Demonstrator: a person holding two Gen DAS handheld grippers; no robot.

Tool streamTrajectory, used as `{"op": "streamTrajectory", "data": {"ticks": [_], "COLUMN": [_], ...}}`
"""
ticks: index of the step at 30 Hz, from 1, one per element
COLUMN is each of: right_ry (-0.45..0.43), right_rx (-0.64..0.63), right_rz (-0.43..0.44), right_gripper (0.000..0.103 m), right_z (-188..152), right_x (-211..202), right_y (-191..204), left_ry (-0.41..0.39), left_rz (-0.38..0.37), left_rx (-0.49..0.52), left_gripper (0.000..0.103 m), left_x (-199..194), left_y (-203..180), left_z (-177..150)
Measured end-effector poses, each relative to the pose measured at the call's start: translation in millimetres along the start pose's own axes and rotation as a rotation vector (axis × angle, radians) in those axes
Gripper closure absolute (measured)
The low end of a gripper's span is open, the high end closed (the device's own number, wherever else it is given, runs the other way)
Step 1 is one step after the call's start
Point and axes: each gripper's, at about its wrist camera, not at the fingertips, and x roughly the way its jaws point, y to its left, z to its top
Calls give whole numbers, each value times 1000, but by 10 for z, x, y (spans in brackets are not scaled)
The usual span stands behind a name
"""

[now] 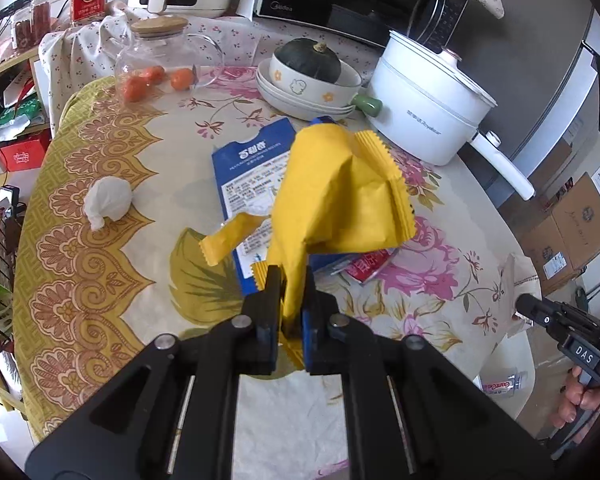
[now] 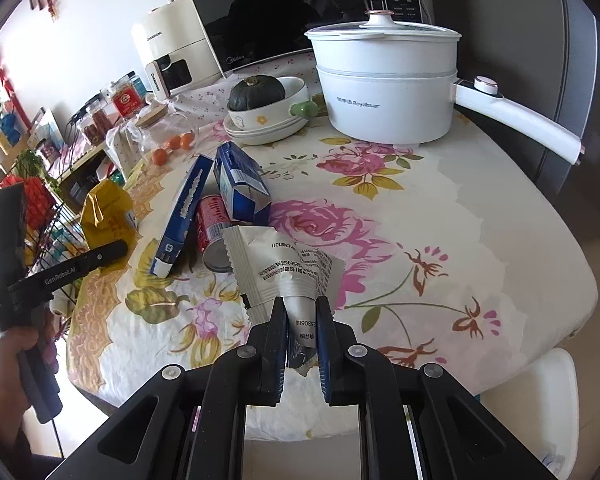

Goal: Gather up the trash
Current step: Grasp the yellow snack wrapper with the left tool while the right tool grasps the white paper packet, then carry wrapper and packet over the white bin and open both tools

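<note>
Left wrist view: our left gripper (image 1: 291, 280) pinches a crumpled yellow foil wrapper (image 1: 340, 196) tight. Our right gripper (image 2: 302, 312) clamps a white printed sachet (image 2: 284, 268) above the floral tablecloth (image 2: 440, 208).

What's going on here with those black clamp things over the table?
Someone is clearing rubbish off a flowered table with two hand-held grippers. The left gripper pinches a yellow wrapper; the right gripper pinches a white wrapper. A blue box, a red can and a crumpled tissue lie uncollected.

Red can (image 2: 212, 236) half hidden behind wrapper (image 2: 284, 268).
</note>
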Motion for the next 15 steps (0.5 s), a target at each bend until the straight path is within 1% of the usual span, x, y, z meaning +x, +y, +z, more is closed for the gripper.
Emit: {"op": "streamTrajectory", "data": {"ticks": [8, 15], "right_ry": [-21, -35], "right_rx": [4, 34], "right_rz": [-37, -72], "right_gripper": [89, 89], "right_z": [-114, -223], "right_x": [-313, -567], "right_y": [-255, -537], "left_ry": [24, 49], "left_rz": [-65, -121], "left_rx": [77, 139], "left_gripper": [93, 93], "left_x": [22, 72], "left_y": [-394, -778], "left_z": [-97, -178]}}
